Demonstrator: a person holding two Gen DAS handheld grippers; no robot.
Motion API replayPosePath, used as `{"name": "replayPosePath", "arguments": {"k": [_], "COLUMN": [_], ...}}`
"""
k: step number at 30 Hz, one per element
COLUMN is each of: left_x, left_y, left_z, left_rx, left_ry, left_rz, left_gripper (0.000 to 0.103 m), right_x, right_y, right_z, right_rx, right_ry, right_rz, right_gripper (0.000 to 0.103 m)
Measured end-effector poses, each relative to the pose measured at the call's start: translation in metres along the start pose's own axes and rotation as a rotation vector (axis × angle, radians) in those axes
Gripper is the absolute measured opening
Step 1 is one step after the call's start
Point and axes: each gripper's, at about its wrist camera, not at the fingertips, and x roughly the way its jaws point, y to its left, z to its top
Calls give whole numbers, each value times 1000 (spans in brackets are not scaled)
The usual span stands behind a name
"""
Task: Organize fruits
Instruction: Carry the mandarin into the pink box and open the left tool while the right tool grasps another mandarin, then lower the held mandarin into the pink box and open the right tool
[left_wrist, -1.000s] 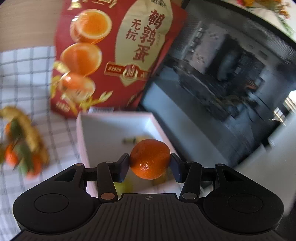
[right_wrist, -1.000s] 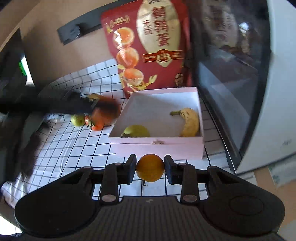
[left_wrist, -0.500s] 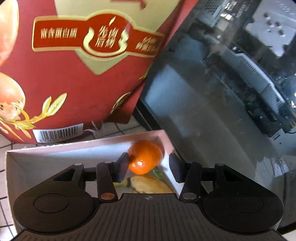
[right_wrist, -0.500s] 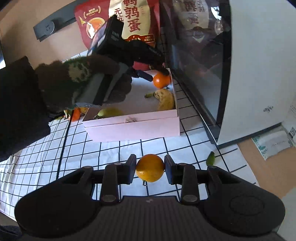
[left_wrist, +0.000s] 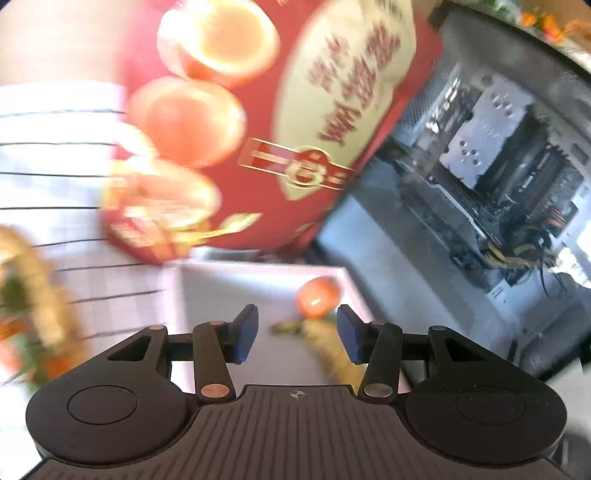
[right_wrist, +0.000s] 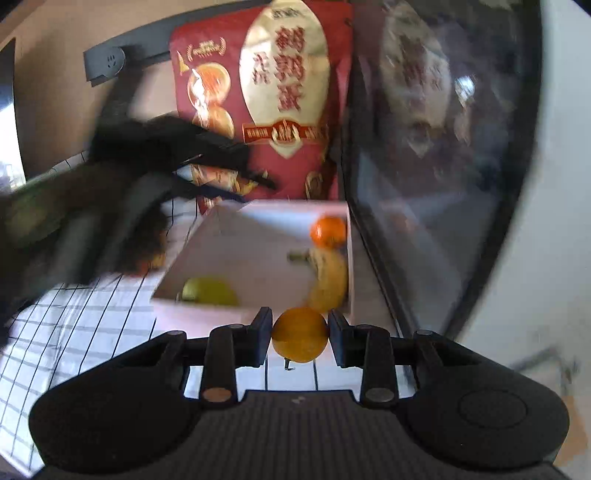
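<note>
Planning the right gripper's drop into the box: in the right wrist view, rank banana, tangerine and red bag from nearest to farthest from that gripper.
1. Banana, along the box's right wall, nearest.
2. Tangerine, far right corner, just beyond it.
3. Red bag, upright behind the box, farthest.

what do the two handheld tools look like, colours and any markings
Both are matte black with a ribbed top plate, two round side housings and silver or copper pivot pins. The left tool has blue finger pads; the right tool's pads look black. Each carries a small mark at the plate's front edge.
</note>
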Motion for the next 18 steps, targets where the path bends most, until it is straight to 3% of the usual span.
{"name": "replayPosePath", "arguments": {"k": [3, 9, 18], "left_x": [-48, -105, -129], "left_y": [18, 51, 76], "left_z": [-31, -98, -121], "left_rx": [-9, -76, -162], "left_ry": [-34, 30, 15], "left_rz": [60, 165, 180], "left_gripper": [52, 52, 52], "right_x": [17, 66, 84], "right_y": [3, 4, -35], "right_z": [20, 50, 61], "right_rx": [-42, -33, 82], "right_ry": [1, 126, 251], "right_rz": [36, 134, 96], "right_gripper": [32, 32, 32]}}
